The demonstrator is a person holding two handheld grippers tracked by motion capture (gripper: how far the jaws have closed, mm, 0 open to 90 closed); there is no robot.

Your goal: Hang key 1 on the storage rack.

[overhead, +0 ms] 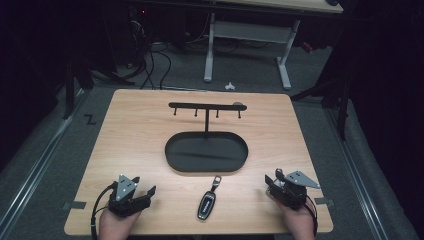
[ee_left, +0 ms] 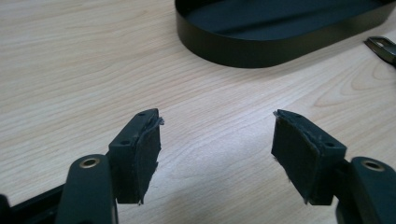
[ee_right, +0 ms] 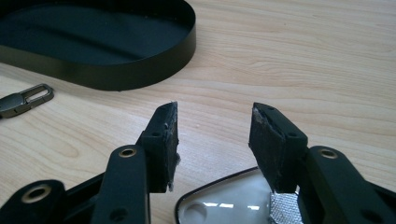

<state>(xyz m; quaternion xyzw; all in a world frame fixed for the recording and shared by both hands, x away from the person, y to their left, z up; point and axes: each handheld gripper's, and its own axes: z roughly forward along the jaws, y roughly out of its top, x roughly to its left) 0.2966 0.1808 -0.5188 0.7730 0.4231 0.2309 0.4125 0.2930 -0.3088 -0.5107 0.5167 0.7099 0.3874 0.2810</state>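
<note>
Both grippers rest near the bottom edge of the table, jaws apart with nothing between them: the left gripper (overhead: 142, 195) at lower left, the right gripper (overhead: 272, 181) at lower right. The key fob (overhead: 207, 202) lies between them at lower centre, apart from both and about midway. Its long axis runs from bottom toward the top, tilted slightly right, ring end toward the tray (overhead: 172, 161).
</note>
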